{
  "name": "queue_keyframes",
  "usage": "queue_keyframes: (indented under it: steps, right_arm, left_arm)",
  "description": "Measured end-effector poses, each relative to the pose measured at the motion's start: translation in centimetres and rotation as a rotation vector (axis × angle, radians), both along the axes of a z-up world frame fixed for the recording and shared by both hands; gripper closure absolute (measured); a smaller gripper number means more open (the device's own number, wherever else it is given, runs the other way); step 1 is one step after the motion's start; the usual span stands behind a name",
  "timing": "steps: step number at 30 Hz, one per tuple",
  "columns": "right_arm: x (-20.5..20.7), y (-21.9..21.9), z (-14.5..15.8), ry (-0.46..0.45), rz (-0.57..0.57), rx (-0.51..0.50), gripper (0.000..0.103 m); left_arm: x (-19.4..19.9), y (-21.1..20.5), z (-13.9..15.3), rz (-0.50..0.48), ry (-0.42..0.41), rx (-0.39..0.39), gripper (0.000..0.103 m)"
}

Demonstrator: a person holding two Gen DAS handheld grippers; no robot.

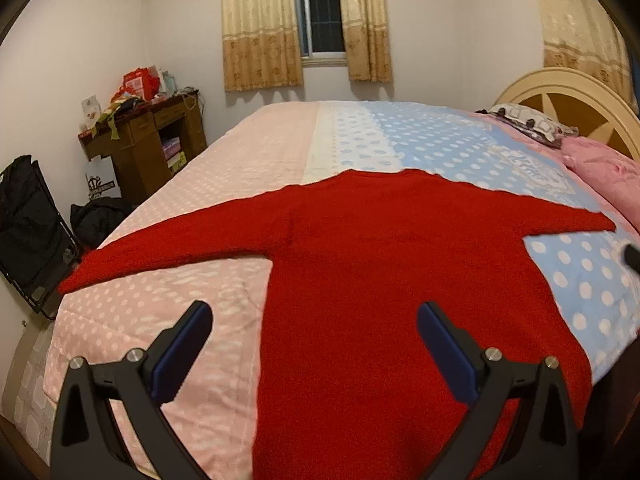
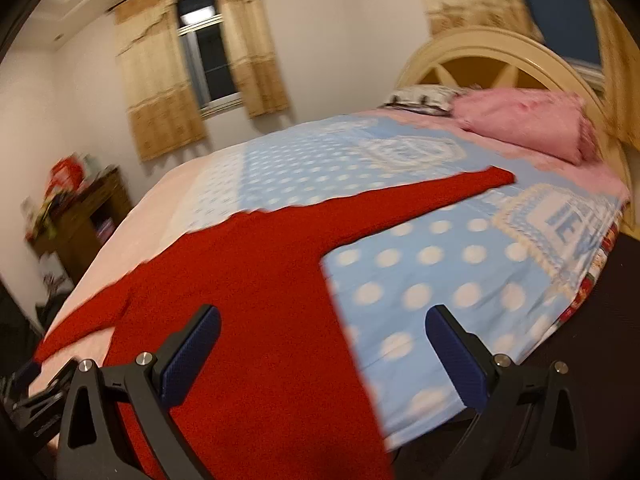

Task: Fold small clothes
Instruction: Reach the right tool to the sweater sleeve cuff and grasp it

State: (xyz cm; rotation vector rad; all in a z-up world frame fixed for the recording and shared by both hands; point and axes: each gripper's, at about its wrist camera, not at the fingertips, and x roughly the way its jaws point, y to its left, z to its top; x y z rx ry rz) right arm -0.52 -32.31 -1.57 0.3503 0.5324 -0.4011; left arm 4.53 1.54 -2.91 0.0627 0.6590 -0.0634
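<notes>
1. Red knit is what I have in front of me: a red sweater (image 1: 360, 280) spread flat on the bed (image 1: 224, 200), both sleeves out to the sides, its hem hanging over the near edge.
2. As I judge it, no fold has been made yet — the body lies in a single layer and neither sleeve is turned in. All of the folding is left: sleeves in, then the body doubled.
3. My left tongs (image 1: 315, 322) stand wide open with nothing between the blue pads, above the near left part of the sweater's body; the left side edge runs between the fingers.
4. My right tongs (image 2: 323, 327) are likewise spread apart and empty, above the sweater's right side edge, one finger over the red knit and the other over the blue dotted bedspread (image 2: 432, 276).
5. The right sleeve (image 2: 420, 196) reaches far and right toward the pink pillow (image 2: 524, 124), well apart from both tongs; the left sleeve (image 1: 172, 244) runs to the bed's left edge.
6. The right view is blurred, so I cannot tell whether either pad touches the cloth.
</notes>
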Motion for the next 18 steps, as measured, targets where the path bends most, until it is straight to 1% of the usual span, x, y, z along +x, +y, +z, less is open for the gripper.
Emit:
queue_keyframes:
  steps: [1, 3, 5, 7, 9, 11, 12, 13, 15, 16, 17, 18]
  right_arm:
    - [0.2, -2.3, 0.4, -0.010, -0.033, 0.015, 0.002]
    - [0.9, -5.9, 1.3, -0.013, -0.075, 0.000, 0.003]
    - [2.0, -10.6, 2.6, 0.001, -0.123, -0.015, 0.008]
    - [3.1, -15.6, 3.4, 0.015, -0.165, 0.018, 0.009]
    - [4.4, -20.3, 3.7, 0.045, -0.207, 0.056, 0.011]
    - [6.3, -25.6, 3.2, 0.083, -0.230, 0.129, 0.013]
    - [7.1, -27.2, 2.9, 0.093, -0.228, 0.148, 0.013]
    - [8.0, -29.5, 2.4, 0.110, -0.253, 0.162, 0.015]
    - [8.9, -32.6, 1.5, 0.134, -0.320, 0.186, 0.022]
    - [9.4, -33.9, 0.8, 0.140, -0.346, 0.214, 0.028]
    - [9.8, -35.2, 0.1, 0.142, -0.360, 0.252, 0.032]
    - [10.4, -36.2, -0.6, 0.148, -0.366, 0.286, 0.032]
  left_arm:
    - [0.8, 0.3, 0.1, 0.010, 0.008, -0.010, 0.000]
    - [2.3, 0.9, 0.1, 0.020, 0.029, -0.035, 0.000]
    - [4.0, 1.4, -0.1, 0.024, 0.059, -0.056, 0.000]
    - [5.6, 1.8, -0.4, 0.034, 0.082, -0.072, 0.000]
    - [7.0, 2.2, -0.8, 0.052, 0.093, -0.066, 0.000]
    - [8.5, 2.5, -1.2, 0.073, 0.107, -0.047, 0.000]
    - [9.3, 2.6, -1.3, 0.081, 0.115, -0.041, 0.000]
    - [9.9, 2.7, -1.4, 0.088, 0.121, -0.037, 0.000]
    - [11.2, 3.1, -1.7, 0.099, 0.125, -0.030, 0.000]
    - [11.8, 3.4, -1.8, 0.108, 0.126, -0.023, 0.000]
    - [12.4, 3.7, -2.0, 0.117, 0.127, -0.019, 0.000]
    - [12.9, 4.2, -2.2, 0.124, 0.129, -0.020, 0.000]
